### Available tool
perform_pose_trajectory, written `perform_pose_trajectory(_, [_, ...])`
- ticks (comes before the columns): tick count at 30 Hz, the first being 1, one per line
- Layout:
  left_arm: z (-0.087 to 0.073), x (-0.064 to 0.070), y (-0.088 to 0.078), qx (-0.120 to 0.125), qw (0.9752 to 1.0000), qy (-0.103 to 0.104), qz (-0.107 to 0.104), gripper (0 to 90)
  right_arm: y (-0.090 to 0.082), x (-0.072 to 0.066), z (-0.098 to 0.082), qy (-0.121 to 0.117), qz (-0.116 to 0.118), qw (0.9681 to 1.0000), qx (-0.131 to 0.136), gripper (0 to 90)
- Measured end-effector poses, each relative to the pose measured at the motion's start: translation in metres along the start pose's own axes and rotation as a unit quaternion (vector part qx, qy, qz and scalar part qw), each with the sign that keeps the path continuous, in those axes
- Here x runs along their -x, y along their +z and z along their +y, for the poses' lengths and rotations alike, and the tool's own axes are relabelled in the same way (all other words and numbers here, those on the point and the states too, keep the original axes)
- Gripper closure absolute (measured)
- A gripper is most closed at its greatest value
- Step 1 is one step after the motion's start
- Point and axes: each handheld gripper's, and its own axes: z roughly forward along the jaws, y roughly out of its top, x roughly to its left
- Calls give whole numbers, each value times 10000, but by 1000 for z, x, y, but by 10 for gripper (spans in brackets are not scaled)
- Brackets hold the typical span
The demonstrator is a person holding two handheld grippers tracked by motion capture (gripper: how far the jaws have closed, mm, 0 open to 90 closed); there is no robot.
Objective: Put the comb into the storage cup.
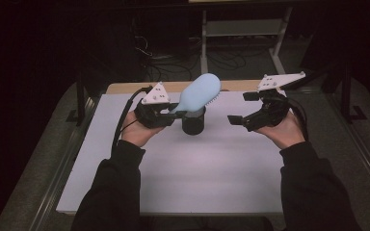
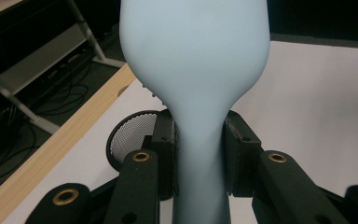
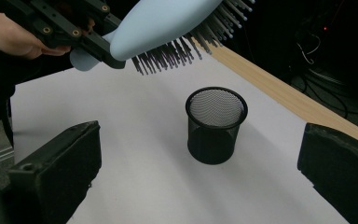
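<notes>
1. The neck of the pale blue hairbrush [image 1: 198, 92] is clamped by the left gripper [image 1: 166, 115], frame centre.
2. The right gripper [image 1: 243, 108] is held wide, empty.
3. The brush's long axis rises toward upper right, bristles facing down-right, above the black mesh cup [image 1: 193, 121].
4. A white table [image 1: 183, 178] is surrounded by a dark room.

Both forearms wear loose black long sleeves [image 1: 113, 192], cuffs bunched at the wrists. Left gripper [image 1: 169, 115] and right gripper [image 1: 241, 108]: matte black, angular bodies, each topped by a pale grey three-cornered plate [image 1: 155, 94] dotted with small dark holes; a black cable [image 1: 121, 120] loops from each gripper's rear. Up close, the fingers [image 2: 242, 154] are blocky black pads on flat black link bars set with brass-coloured ringed screw inserts.
</notes>
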Motion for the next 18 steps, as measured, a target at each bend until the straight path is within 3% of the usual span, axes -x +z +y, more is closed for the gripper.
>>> perform_pose_trajectory(18, [11, 14, 18, 197, 9995, 228, -1, 701, 23, 5, 20, 181, 546, 9980, 245, 0])
